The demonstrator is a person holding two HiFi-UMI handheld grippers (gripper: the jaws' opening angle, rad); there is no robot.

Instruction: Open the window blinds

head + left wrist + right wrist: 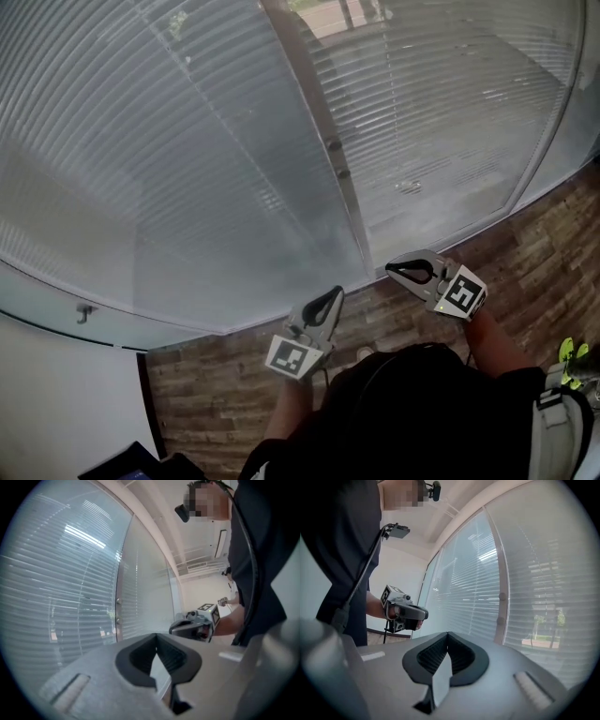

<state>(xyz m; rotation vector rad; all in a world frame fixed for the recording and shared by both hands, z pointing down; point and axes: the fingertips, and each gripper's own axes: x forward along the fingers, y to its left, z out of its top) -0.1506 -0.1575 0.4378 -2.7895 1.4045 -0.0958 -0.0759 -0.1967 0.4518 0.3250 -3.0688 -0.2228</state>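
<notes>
The window blinds point(187, 141) run past the head view's top and left edges. A yellow-green thing point(569, 352) at its right edge is cut off and too small to identify.

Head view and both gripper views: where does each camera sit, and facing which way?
Head view: on the person's head, looking steeply down at pale grey slatted window blinds and brown wood-plank floor; forearms, left gripper and right gripper show.
Left gripper view: on the left gripper, facing along the blinds towards the right gripper; own shut jaws, dark torso.
Right gripper view: mirrored, facing the left gripper; own shut jaws.
All three share the blinds.
</notes>
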